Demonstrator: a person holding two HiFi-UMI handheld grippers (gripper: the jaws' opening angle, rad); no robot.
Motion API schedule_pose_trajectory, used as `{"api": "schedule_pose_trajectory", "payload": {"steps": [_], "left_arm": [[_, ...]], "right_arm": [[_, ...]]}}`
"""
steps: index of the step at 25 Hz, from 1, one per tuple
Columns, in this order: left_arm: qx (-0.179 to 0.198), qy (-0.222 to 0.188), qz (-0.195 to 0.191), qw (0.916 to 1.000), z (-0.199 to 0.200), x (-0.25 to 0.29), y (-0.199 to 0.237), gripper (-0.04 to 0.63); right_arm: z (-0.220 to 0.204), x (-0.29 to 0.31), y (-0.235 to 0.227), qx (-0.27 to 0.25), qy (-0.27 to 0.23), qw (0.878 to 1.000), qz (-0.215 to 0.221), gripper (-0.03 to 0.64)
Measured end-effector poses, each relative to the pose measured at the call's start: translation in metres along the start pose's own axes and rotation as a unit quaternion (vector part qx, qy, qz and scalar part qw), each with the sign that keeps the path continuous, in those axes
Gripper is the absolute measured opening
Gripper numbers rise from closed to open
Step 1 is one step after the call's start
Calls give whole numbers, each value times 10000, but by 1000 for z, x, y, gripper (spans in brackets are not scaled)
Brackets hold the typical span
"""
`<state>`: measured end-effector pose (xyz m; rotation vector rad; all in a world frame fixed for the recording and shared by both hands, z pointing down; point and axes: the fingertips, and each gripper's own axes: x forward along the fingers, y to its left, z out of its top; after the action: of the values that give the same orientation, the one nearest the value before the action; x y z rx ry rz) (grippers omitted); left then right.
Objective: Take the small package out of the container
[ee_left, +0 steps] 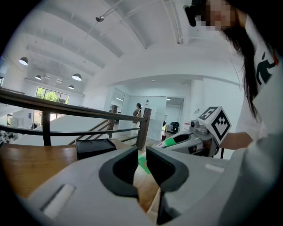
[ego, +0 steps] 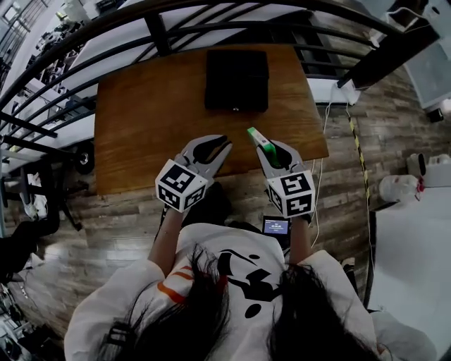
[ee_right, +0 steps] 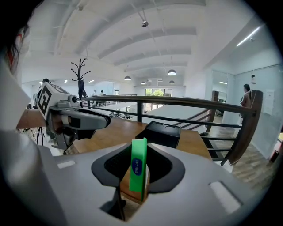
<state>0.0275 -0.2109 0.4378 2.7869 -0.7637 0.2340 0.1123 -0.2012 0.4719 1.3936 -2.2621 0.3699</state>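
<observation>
A black box-shaped container (ego: 237, 79) stands at the far middle of the wooden table (ego: 141, 120); it also shows in the left gripper view (ee_left: 95, 148) and the right gripper view (ee_right: 162, 133). My right gripper (ego: 261, 143) is shut on a small green package (ego: 256, 135), held upright between its jaws (ee_right: 138, 163), above the table's near edge and well short of the container. My left gripper (ego: 224, 142) hovers beside it on the left, its jaws nearly together with nothing between them (ee_left: 141, 165). From the left gripper view the right gripper (ee_left: 177, 140) shows its green package.
A dark metal railing (ego: 211, 14) curves behind the table's far edge. Wood floor lies around the table. A small lit screen (ego: 275, 226) sits below the near edge by the person. A white cable (ego: 320, 176) hangs off the right side.
</observation>
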Motion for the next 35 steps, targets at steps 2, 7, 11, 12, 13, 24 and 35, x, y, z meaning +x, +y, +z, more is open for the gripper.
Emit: {"api": "schedule_pose_trajectory", "payload": {"steps": [2,7,11,12,13,24,35], "left_arm": [[7,34,9,10000,-4,-3,-21,34],[28,120,47,9999,-20,-18,-77,34],[42,205,135,9997,-38,-34,-113,34],[35,222,163,9996,-42,-39,-121,34],[26,238,195,9995,-45,-43,-128,34],[32,429,475,9979,-70,-90,-177,34],[54,419,412,9983,-75,-123,-189,34]], "right_arm": [[-7,-20,4,11,-49,10000,24,123],[-33,-68,19,57,-144,9998,91,123],[-53,-96,37,58,-222,9995,205,123],[-56,-103,41,57,-238,9994,233,123],[-59,-109,46,55,-258,9993,264,123],[-84,-149,94,52,-351,9977,577,123],[-86,-156,127,101,-351,9974,619,123]]}}
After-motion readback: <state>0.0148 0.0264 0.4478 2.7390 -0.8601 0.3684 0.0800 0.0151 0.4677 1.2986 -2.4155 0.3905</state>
